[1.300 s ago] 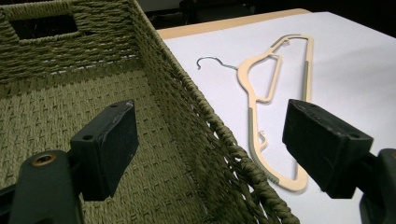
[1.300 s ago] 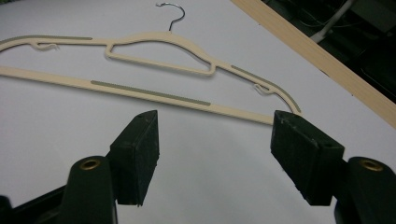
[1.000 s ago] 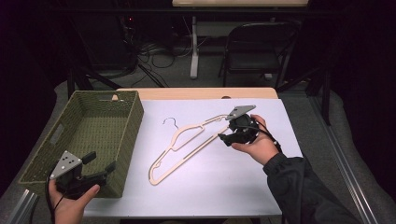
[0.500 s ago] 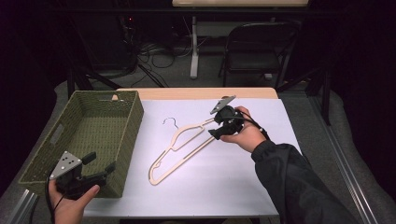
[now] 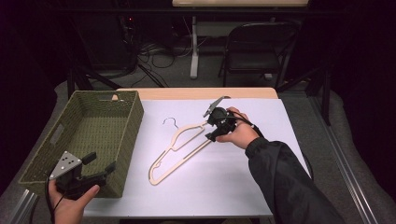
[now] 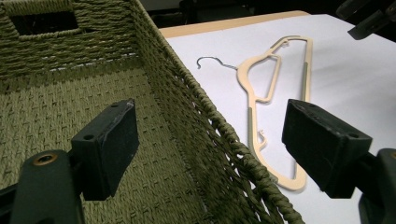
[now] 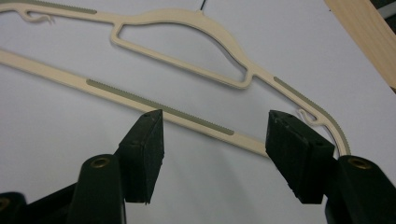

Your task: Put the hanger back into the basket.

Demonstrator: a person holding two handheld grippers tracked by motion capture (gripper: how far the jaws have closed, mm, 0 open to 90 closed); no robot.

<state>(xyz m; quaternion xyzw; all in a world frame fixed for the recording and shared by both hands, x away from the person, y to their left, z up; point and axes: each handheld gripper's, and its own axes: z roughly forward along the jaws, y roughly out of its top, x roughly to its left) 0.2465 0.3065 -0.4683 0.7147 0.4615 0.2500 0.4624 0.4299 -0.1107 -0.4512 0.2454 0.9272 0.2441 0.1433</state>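
Cream plastic hanger (image 5: 180, 148) flat mid-table on white sheet (image 5: 261, 186). Right gripper (image 5: 215, 125) at its far-right end, jaws spread astride the lower bar. Left gripper (image 5: 88, 175) spread wide, empty, at the near corner of the green woven basket (image 5: 131, 122).

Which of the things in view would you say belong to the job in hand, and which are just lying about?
Likely in the job: hanger, which the open right gripper straddles at its lower bar; woven basket; open left gripper by the basket's near corner.

Lying about: folding chair; floor cables.
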